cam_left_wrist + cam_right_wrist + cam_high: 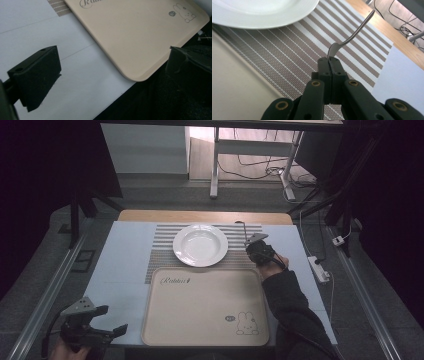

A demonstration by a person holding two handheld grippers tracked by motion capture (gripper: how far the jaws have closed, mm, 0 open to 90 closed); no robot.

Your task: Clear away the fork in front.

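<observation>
Right gripper view shows the right gripper (329, 60) clamped on a fork's (352, 35) head end above the striped placemat (294, 62), beside the white plate (262, 12); such a thin pinch could let it swivel or drop.

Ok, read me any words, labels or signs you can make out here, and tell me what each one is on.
"Rabbit", in cursive script, likely but not sharp: top left corner of the beige tray.
Small round dark badge beside the rabbit drawing on the tray: too small to read.
White plate and striped placemat: no text.
</observation>
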